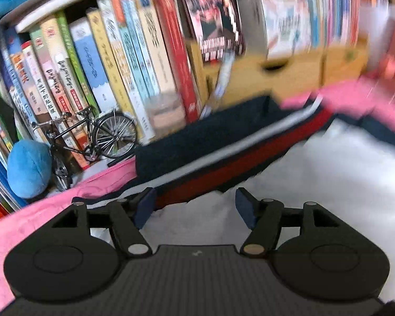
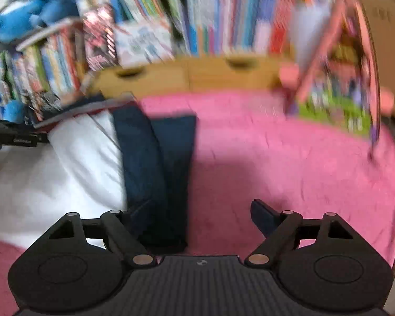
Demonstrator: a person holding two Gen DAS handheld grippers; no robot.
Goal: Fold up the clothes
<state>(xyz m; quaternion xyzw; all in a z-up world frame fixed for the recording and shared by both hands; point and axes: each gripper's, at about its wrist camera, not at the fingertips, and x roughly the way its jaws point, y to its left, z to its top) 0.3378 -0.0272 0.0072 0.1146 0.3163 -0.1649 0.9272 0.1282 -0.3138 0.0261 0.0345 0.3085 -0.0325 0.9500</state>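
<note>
i see left gripper (image 1: 193,205) open, empty, over white shirt (image 1: 316,184); right gripper (image 2: 192,218) wide open, empty, navy sleeve (image 2: 155,173) below, likely next fold.

Ahead of the left claw (image 1: 193,206) lies 1 garment (image 1: 289,184), white with navy and red bands, on 1 pink blanket (image 1: 26,226); beyond it to the left stand 1 model bicycle (image 1: 92,137) and 1 blue plush ball (image 1: 29,168). Ahead of the right claw (image 2: 194,220) sits 1 wooden box (image 2: 189,76) with 2 drawer cut-outs, and further right 1 pink toy house (image 2: 339,79). The books (image 1: 113,60) behind are too many and too blurred to count
</note>
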